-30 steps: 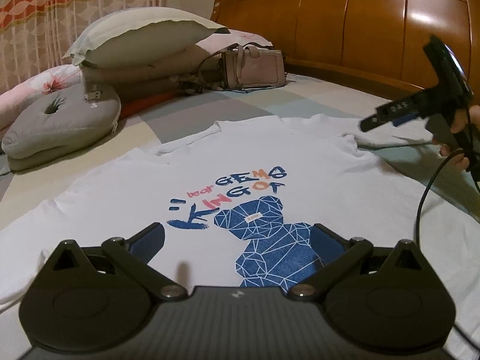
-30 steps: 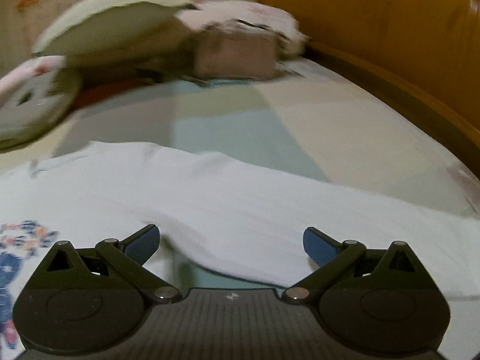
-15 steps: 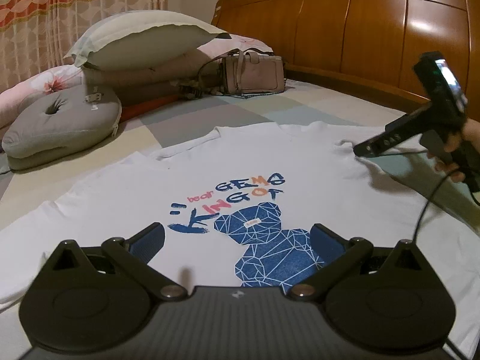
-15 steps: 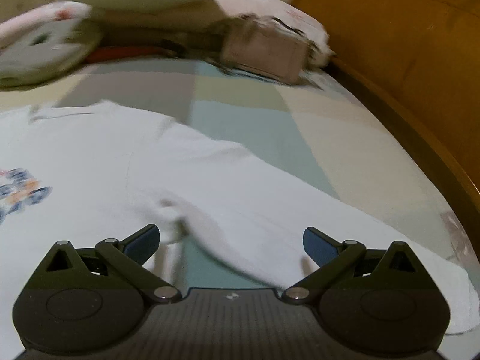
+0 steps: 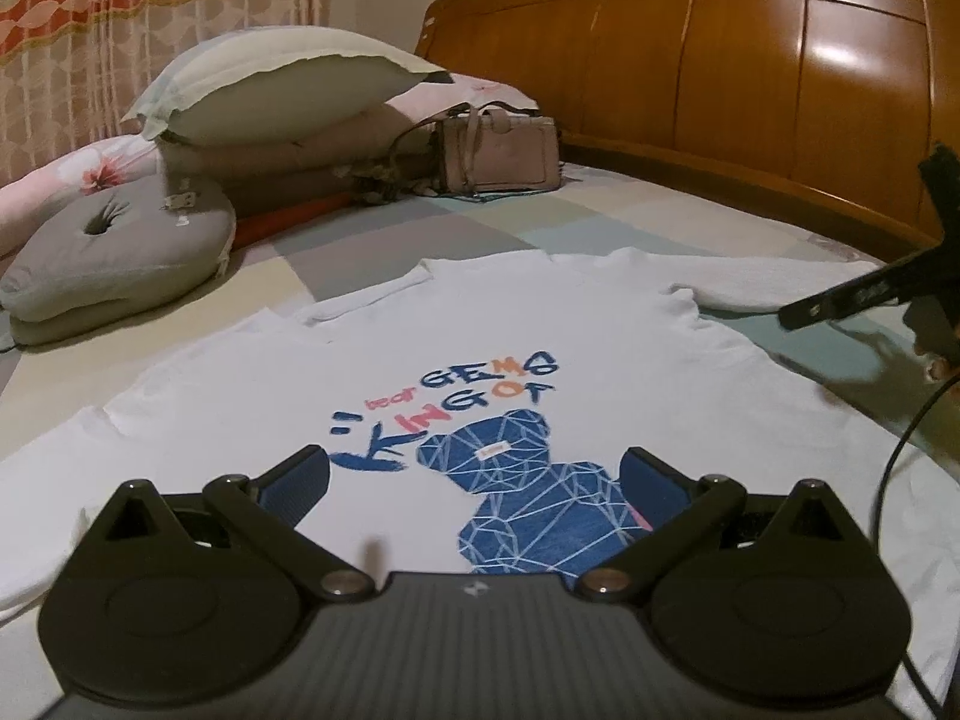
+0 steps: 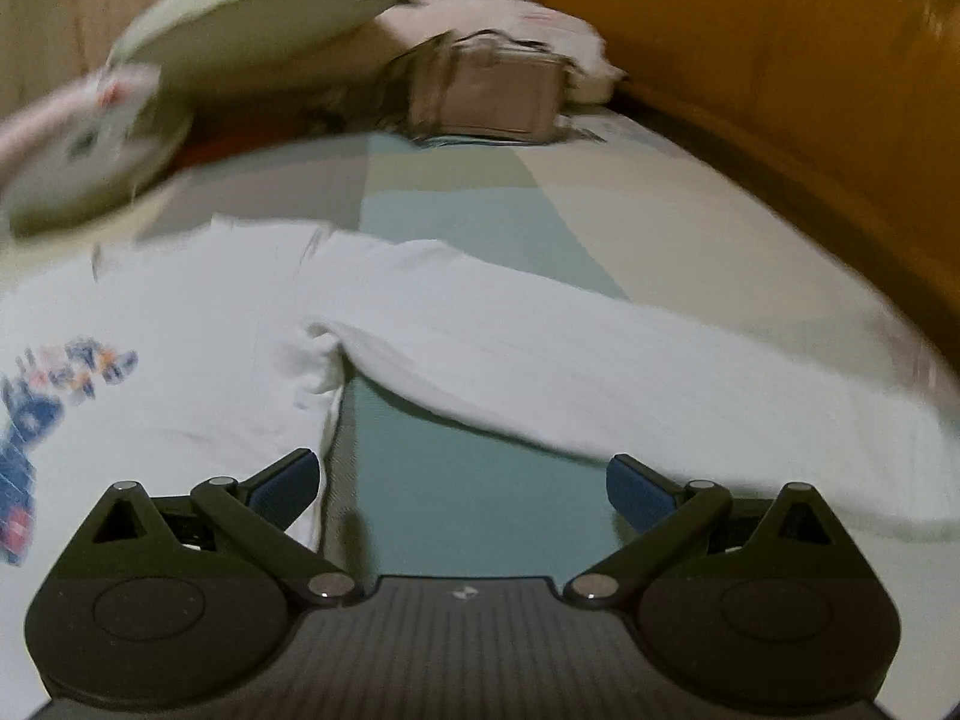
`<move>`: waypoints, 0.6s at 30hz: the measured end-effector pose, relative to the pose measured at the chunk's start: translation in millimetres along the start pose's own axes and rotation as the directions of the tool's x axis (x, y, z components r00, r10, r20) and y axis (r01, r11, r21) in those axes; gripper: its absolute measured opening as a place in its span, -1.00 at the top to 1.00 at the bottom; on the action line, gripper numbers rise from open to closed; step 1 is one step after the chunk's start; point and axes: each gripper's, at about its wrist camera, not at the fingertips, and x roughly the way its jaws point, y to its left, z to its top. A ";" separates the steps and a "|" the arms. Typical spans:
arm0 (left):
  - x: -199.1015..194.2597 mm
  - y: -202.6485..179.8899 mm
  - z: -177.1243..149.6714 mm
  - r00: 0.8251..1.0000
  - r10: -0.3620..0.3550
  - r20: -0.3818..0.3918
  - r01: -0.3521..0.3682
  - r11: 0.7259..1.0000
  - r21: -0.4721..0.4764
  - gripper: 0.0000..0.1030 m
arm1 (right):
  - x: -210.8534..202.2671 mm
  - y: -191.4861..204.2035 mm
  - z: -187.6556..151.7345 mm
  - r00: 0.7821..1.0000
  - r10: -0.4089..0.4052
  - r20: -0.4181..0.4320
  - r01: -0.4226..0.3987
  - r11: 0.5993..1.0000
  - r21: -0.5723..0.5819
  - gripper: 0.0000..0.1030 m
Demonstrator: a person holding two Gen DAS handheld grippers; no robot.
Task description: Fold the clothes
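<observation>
- The right gripper (image 6: 462, 483) is hovering with its blue-padded jaws spread wide and holding nothing, above the bare teal patch of the patchwork bedsheet (image 6: 480, 480) between the shirt's side edge and its long sleeve (image 6: 600, 360). A pinch from there is risking catching the sheet along with the cloth, or missing the cloth altogether.
- The right wrist view is blurring, which suggests the tool is moving fast; a hasty grab could be dragging the sleeve and wrinkling the armpit, where the fabric is already bunching.
- The left gripper (image 5: 474, 483) is also standing wide open and empty, low over the hem end of the shirt. With nothing pinning the body, any pull on the sleeve is likely sliding the whole garment sideways.
- A black cable (image 5: 900, 468) is trailing over the shirt's right side and could be snagging a folded edge.
- The white long-sleeved cotton shirt (image 5: 600, 324) with a blue geometric bear print (image 5: 528, 498) and coloured lettering is lying face up and spread flat in the middle of the bed, collar pointing toward the stacked pillows (image 5: 270, 90) and beige handbag (image 5: 498, 156), with the one sleeve stretching out toward the wooden headboard (image 5: 720, 90). No fold is showing yet.
</observation>
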 end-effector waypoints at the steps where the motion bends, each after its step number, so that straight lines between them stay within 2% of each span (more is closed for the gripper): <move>1: -0.1 -1.7 -0.1 1.000 -0.003 0.002 0.003 1.000 0.005 -0.99 | -4.0 -11.5 -2.5 1.000 0.010 0.004 -0.010 0.998 0.058 -1.00; 4: 0.4 -5.7 -0.2 1.000 -0.003 0.007 0.003 1.000 0.012 -0.99 | -16.4 -44.9 -12.0 0.999 0.022 0.038 -0.030 0.976 0.217 -1.00; 6: 1.2 -7.3 -0.4 1.000 -0.008 0.006 0.008 1.000 0.013 -0.99 | -23.7 -64.7 -24.2 0.996 0.026 0.080 -0.051 0.945 0.323 -1.00; 12: 3.7 -8.3 -1.5 1.000 -0.003 -0.003 0.003 1.000 0.019 -0.99 | -36.8 -121.6 -57.8 0.981 0.030 0.191 -0.140 0.793 0.594 -1.00; 15: 6.1 -7.5 -2.4 1.000 -0.001 -0.012 0.001 1.000 0.015 -0.99 | -36.4 -143.5 -60.7 0.972 0.016 0.235 -0.174 0.720 0.672 -1.00; 18: 6.8 -7.8 -3.1 1.000 -0.003 -0.018 0.003 1.000 0.020 -0.99 | -30.2 -159.2 -58.7 0.968 0.012 0.251 -0.193 0.675 0.712 -1.00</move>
